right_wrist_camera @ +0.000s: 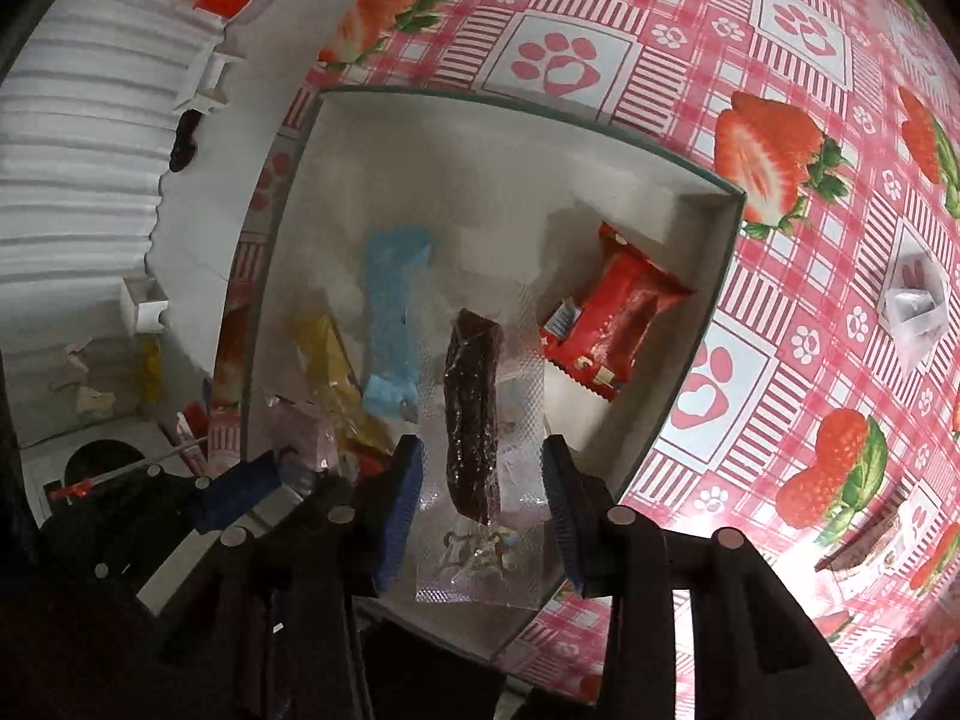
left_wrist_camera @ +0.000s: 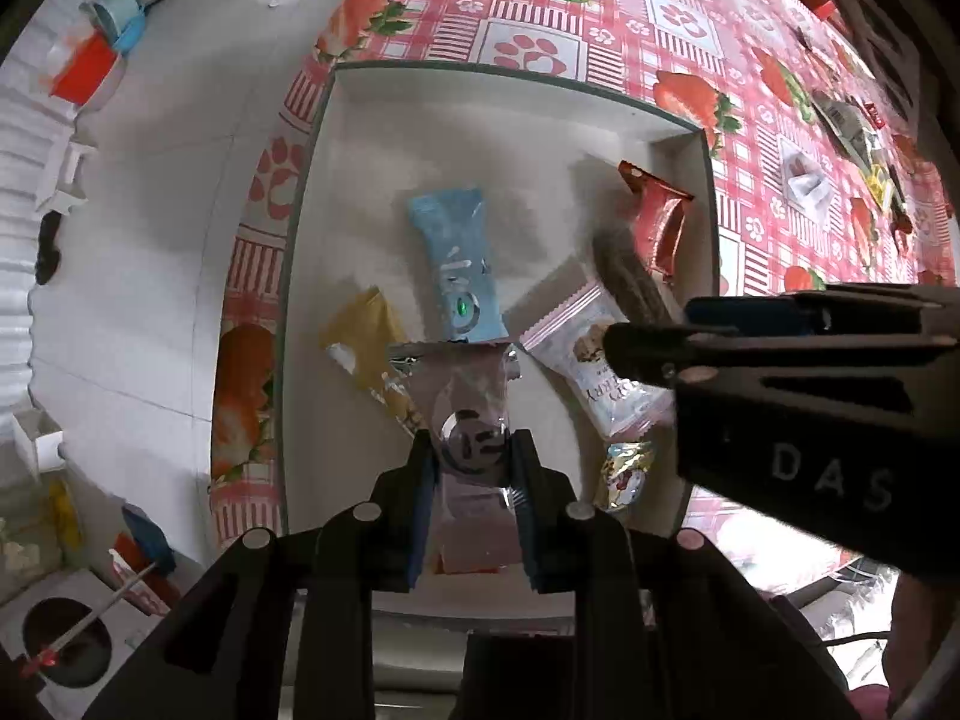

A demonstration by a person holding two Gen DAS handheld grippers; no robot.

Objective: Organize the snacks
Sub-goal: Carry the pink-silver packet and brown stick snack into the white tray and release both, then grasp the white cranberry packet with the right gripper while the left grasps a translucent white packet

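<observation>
A white tray (left_wrist_camera: 372,120) lies on the strawberry tablecloth. In it lie a blue packet (left_wrist_camera: 456,264), a yellow packet (left_wrist_camera: 366,348), a white-pink packet (left_wrist_camera: 600,372) and a red packet (left_wrist_camera: 657,216). My left gripper (left_wrist_camera: 474,468) is shut on a pale pink clear-windowed packet (left_wrist_camera: 474,420) just above the tray. My right gripper (right_wrist_camera: 480,474) is open, with a dark brown bar in a clear wrapper (right_wrist_camera: 474,414) between its fingers over the tray (right_wrist_camera: 708,300). The red packet (right_wrist_camera: 606,318) lies just beyond it. The right gripper also shows in the left wrist view (left_wrist_camera: 780,372).
Several more snacks lie on the tablecloth (left_wrist_camera: 660,18) to the right, such as dark packets (left_wrist_camera: 852,132) and a chocolate bar (right_wrist_camera: 864,546). The table edge and the floor with a red and blue container (left_wrist_camera: 96,54) are on the left.
</observation>
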